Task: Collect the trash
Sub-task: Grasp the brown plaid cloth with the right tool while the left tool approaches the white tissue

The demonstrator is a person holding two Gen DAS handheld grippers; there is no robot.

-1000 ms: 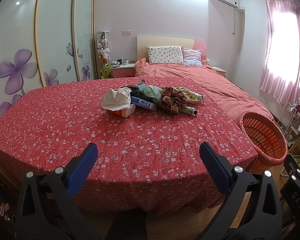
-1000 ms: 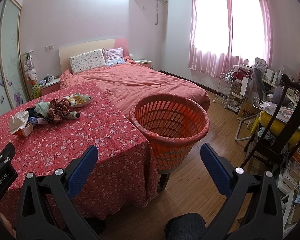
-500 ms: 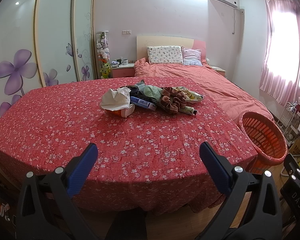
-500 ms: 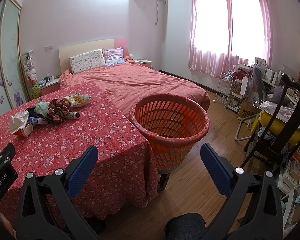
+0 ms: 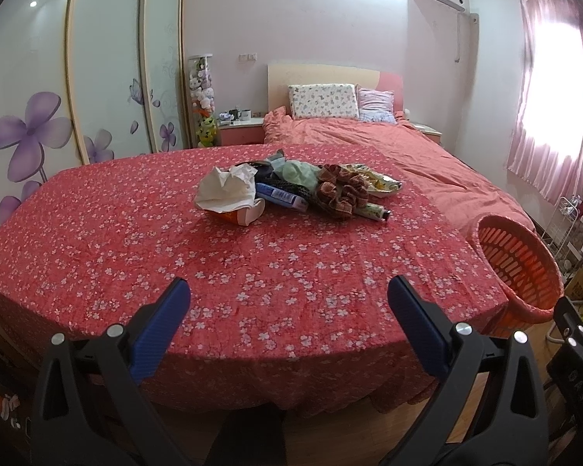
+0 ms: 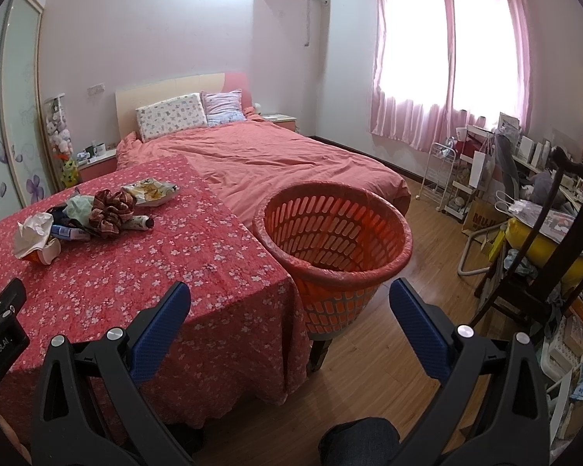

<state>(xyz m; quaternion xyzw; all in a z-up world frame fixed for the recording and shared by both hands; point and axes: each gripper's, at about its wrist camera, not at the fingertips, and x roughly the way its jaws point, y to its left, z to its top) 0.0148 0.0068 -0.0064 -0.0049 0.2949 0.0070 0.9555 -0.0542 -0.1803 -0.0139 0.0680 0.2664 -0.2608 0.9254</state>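
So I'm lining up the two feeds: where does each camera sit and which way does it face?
Left wrist: on the left gripper, facing across the table at the trash pile; own open fingers show.
Right wrist: on the right gripper, facing the basket beyond the table corner; own open fingers, a knee and the other gripper's edge show.
Shared: table, pile, basket, bed.

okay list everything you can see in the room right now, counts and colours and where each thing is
Table: one, red floral cloth, foreground.
Crumpled tissue: one, white, left end of pile on table.
Tube: one, blue, beside tissue.
Scrunchie: one, brown checked, pile's right.
Snack wrapper: one, yellowish, behind scrunchie.
Basket: one, orange, at table's right edge.
Bed: one, pink, behind table.
Pillows: two, at headboard.
Curtains: pink, window.
Left gripper: open, empty.
Right gripper: open, empty.
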